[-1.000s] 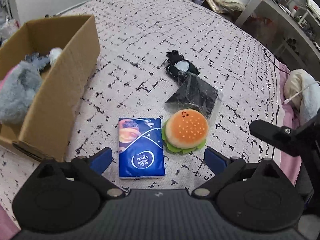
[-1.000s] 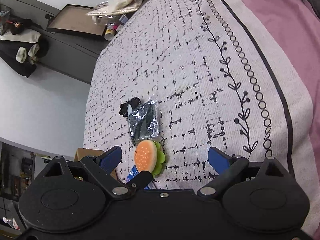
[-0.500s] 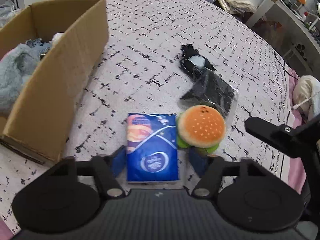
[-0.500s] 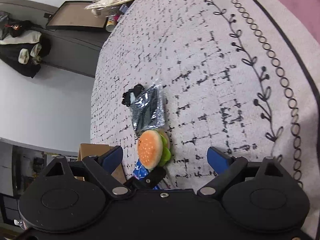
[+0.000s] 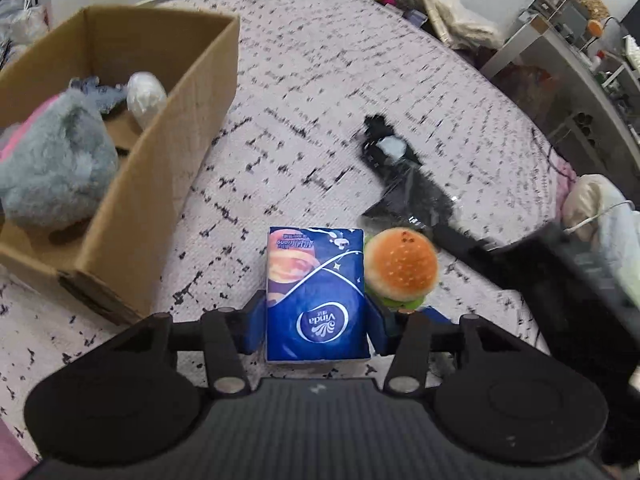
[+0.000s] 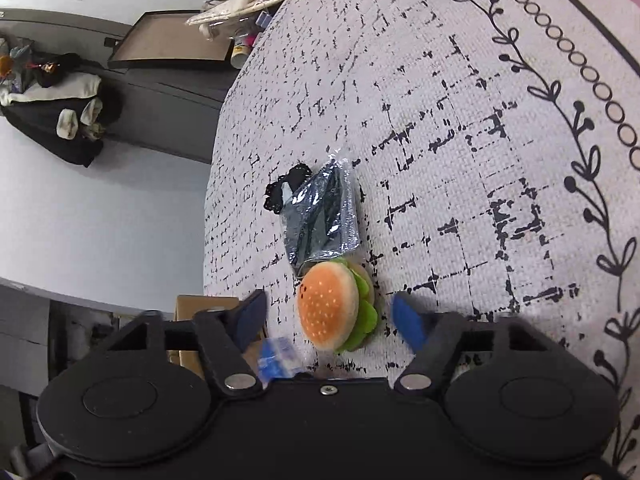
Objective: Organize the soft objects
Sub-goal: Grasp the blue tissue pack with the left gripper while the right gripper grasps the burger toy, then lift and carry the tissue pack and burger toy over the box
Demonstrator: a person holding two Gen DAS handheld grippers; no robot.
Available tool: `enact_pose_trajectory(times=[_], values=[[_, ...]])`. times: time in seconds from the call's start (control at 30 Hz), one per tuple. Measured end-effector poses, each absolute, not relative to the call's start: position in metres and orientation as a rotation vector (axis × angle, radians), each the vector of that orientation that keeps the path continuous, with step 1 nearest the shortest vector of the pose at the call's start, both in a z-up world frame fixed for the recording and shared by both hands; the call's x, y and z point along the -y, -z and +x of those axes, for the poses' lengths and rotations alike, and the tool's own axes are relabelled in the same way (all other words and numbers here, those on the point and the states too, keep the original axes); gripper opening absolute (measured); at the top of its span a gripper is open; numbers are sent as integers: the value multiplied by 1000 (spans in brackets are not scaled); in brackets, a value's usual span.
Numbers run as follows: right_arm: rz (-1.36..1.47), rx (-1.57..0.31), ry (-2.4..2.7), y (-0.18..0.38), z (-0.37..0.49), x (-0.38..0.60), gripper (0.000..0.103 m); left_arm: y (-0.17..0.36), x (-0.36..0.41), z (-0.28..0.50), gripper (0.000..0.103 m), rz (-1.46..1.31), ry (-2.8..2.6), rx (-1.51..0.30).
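Observation:
My left gripper [image 5: 316, 328] is shut on a blue Vinda tissue pack [image 5: 316, 292], its fingers pressing both long sides. A plush burger [image 5: 400, 270] lies right beside the pack on the patterned bedspread. In the right wrist view my right gripper [image 6: 326, 318] is open, its blue fingers either side of the burger [image 6: 332, 312] without touching it. A black item in a clear plastic bag [image 5: 412, 192] lies just beyond the burger; it also shows in the right wrist view [image 6: 320, 216].
An open cardboard box [image 5: 168, 140] stands at the left, holding a grey plush toy [image 5: 52, 172] and a small white object [image 5: 146, 96]. A desk and clutter [image 5: 560, 52] stand past the bed's far edge. A pillow and cable [image 5: 600, 216] lie at the right.
My left gripper moved forward and shut on the tissue pack. My right gripper came down around the burger, narrowing its opening.

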State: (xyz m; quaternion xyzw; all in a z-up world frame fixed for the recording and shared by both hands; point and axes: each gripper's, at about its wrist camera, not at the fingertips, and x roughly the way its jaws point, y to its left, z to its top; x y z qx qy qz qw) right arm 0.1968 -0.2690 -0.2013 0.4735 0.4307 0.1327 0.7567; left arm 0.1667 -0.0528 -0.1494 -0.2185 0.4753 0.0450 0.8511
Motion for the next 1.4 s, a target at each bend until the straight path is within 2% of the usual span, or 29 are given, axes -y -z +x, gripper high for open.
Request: enact_pose_trajectory(times=[0.03, 0.07, 0.1, 0.27, 0.93, 1.4], values=[[1031, -947, -290, 203, 198, 268, 47, 145, 52, 166, 50, -460, -92, -992], [1024, -958, -291, 205, 198, 267, 34, 141, 51, 165, 50, -460, -92, -984], [1007, -969, -285, 207, 198, 266, 26, 136, 50, 165, 50, -461, -94, -976], [955, -944, -295, 194, 187, 267, 18, 117, 45, 156, 50, -461, -94, -941], [819, -772, -405, 109, 152, 260, 17, 51, 33, 121, 50, -401, -113, -809], [743, -715, -465, 82, 135, 238, 17, 38, 12, 108, 50, -412, -123, -792]])
